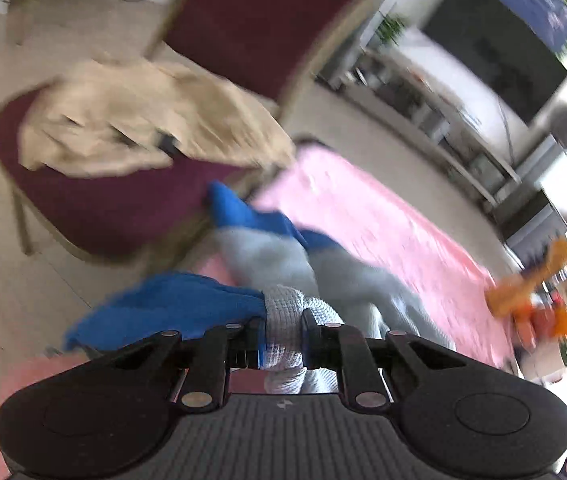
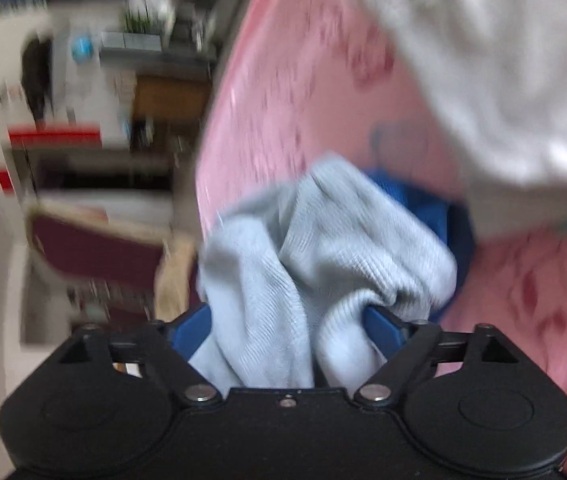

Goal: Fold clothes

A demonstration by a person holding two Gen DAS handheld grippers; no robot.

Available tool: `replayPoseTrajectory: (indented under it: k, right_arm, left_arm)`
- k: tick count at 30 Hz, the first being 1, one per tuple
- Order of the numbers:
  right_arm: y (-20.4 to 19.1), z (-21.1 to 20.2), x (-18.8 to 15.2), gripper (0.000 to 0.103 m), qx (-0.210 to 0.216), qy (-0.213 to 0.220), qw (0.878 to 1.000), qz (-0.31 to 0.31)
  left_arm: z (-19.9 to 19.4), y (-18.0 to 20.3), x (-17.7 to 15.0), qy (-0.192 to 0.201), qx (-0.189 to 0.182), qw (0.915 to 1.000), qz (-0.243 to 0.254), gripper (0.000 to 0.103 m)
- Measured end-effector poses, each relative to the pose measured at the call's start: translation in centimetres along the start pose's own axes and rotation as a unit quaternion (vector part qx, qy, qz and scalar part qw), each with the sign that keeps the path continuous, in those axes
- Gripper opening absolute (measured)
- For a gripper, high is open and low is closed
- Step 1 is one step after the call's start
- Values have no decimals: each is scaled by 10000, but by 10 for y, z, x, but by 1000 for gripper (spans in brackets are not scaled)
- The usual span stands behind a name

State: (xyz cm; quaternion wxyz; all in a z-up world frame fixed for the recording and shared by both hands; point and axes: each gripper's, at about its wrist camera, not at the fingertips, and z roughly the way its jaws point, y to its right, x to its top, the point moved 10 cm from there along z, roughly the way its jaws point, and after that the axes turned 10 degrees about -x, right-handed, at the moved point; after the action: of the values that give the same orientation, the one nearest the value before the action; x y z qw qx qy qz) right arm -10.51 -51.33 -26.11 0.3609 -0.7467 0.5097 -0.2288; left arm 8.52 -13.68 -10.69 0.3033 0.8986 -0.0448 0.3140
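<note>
We see a pale grey knit garment [image 1: 267,256] with bright blue sleeves, bunched and unfolded, lying partly over a pink patterned cloth that covers the tabletop [image 1: 383,216]. One gathered part of it is lifted off the cloth by our left gripper [image 1: 283,340], whose fingers [image 1: 310,330] are closed tightly on a thick roll of the grey knit. A blue sleeve hangs out to the left of that grip.

In the right wrist view the same grey garment [image 2: 311,248] fills the space between the fingers [image 2: 381,326] of our right gripper [image 2: 283,328]. Those fingers stand wide apart; the fabric lies loosely between them and we judge that they are not pressing on it. Blue fabric shows just behind the grey, on the far side.

A white garment [image 2: 495,80] lies on the pink cloth to the far right of that view. Beyond the tabletop stands a dark red chair [image 1: 123,200] with a beige garment [image 1: 143,120] heaped on its seat. An orange object [image 1: 531,296], too blurred to name, sits at the right edge of the tabletop. Shelving and a dark screen lie far off.

We judge the folding to be at an early stage: the grey garment shows no flat fold, and the beige one looks unfolded too. Spreading, folding and stacking all remain.
</note>
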Motion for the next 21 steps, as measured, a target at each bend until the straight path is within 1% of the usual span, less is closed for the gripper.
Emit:
replayPoseTrajectory:
  k: [2, 3, 4, 6, 7, 8, 11, 13, 17, 18, 19, 20, 21]
  right_arm:
    - [-1, 10, -17, 86, -130, -288, 9994, -153]
    - [1, 14, -23, 86, -206, -368, 9990, -158]
    - [4, 15, -28, 86, -295, -350, 9989, -142]
    - [9, 6, -29, 86, -625, 61, 9978, -196]
    - [12, 1, -29, 82, -789, 266, 9963, -222]
    - [14, -4, -30, 72, -952, 471, 9940, -249]
    - [21, -22, -26, 55, -1368, 1140, 9836, -299]
    - [27, -25, -21, 53, -1475, 1354, 9795, -241]
    - [34, -4, -14, 52, -1855, 1473, 9707, -392]
    - [37, 2, -13, 50, -1979, 1501, 9677, -441]
    - [39, 7, -10, 47, -2055, 1515, 9655, -503]
    - [38, 10, -9, 45, -2097, 1554, 9638, -543]
    - [33, 14, -7, 45, -2104, 1689, 9608, -637]
  left_arm:
    - [-4, -13, 8, 110, 190, 9997, -80, 15]
    - [0, -18, 6, 74, 252, 9996, -99, 15]
    - [5, -23, 4, 39, 314, 9994, -118, 15]
    - [13, -32, 0, -17, 436, 9990, -121, 15]
    - [16, -32, -3, -18, 492, 9988, -56, 15]
    - [18, -33, -5, -19, 549, 9985, 9, 15]
    - [26, -43, -2, 49, 620, 9980, 109, 15]
    - [32, -53, -1, 76, 654, 9978, 83, 15]
    - [43, -66, -6, 23, 804, 9967, 93, 15]
    - [45, -69, -8, 0, 844, 9964, 116, 15]
    - [48, -71, -10, -21, 881, 9960, 134, 15]
    - [50, -73, -12, -47, 909, 9958, 141, 15]
    - [53, -75, -15, -82, 933, 9955, 142, 15]
